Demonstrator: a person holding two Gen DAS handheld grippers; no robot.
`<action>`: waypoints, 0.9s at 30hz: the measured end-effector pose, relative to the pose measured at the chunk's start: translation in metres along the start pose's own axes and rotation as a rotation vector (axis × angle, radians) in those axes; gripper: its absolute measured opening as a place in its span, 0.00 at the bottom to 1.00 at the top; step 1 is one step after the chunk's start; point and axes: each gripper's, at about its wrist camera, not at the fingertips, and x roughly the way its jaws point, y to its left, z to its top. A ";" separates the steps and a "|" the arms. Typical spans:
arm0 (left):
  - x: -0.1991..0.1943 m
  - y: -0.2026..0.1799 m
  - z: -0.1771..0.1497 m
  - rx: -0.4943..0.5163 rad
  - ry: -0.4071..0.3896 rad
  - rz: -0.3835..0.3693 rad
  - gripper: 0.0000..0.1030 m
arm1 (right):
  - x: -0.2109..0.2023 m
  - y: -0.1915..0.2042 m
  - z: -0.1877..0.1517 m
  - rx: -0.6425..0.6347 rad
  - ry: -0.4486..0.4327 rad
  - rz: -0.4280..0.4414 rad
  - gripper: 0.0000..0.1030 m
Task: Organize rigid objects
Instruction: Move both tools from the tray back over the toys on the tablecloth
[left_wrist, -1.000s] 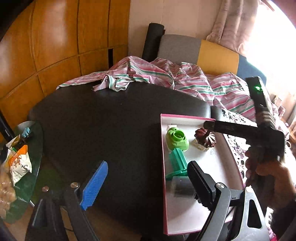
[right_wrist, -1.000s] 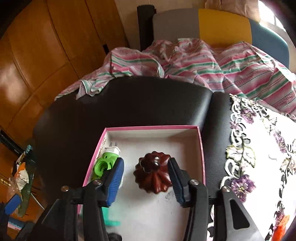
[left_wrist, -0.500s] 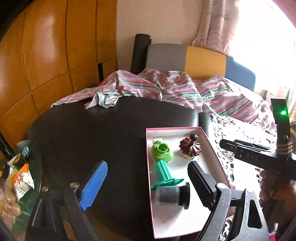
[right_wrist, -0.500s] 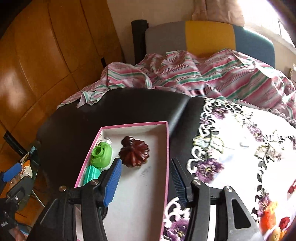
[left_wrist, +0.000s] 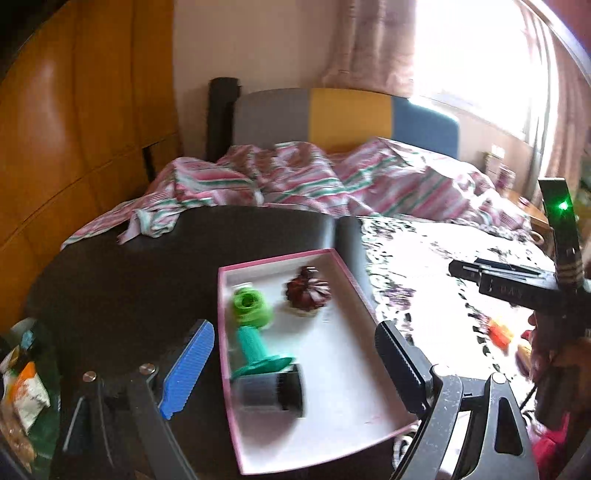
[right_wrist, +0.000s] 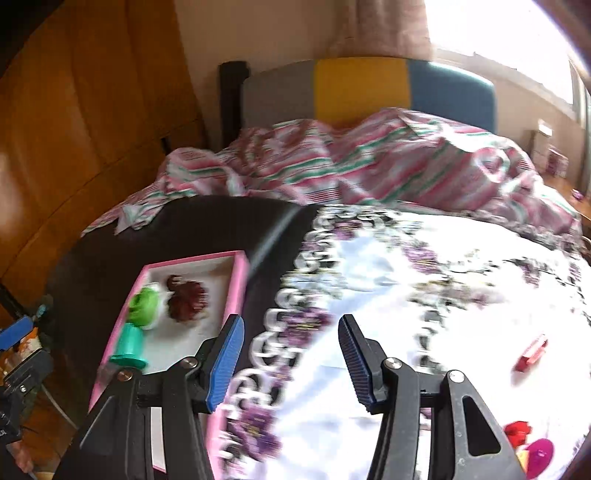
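Both grippers hang empty over the table: the right gripper (right_wrist: 290, 354), ribbed pads part-spread on nothing, points at the floral cloth (right_wrist: 424, 295); the left gripper (left_wrist: 295, 365), spread wide, frames the pink-rimmed box (left_wrist: 369, 302). Inside lie a fluted brown mould (left_wrist: 306, 291), a green plug (left_wrist: 251, 308), a teal funnel-shaped piece (left_wrist: 258, 350) and a grey cylinder (left_wrist: 269, 391), all apparently hard, light plastic. At the cloth's right edge, a small red piece (right_wrist: 532, 352) awaits, probably slick; its flat long sides look best for gripping.
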 end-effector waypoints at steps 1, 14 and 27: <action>0.000 -0.006 0.000 0.010 0.000 -0.012 0.87 | -0.004 -0.010 -0.001 0.011 -0.001 -0.015 0.52; 0.001 -0.096 0.004 0.177 -0.003 -0.166 0.87 | -0.060 -0.154 -0.032 0.240 -0.024 -0.267 0.52; 0.012 -0.176 -0.003 0.320 0.019 -0.261 0.87 | -0.086 -0.235 -0.073 0.566 -0.117 -0.322 0.52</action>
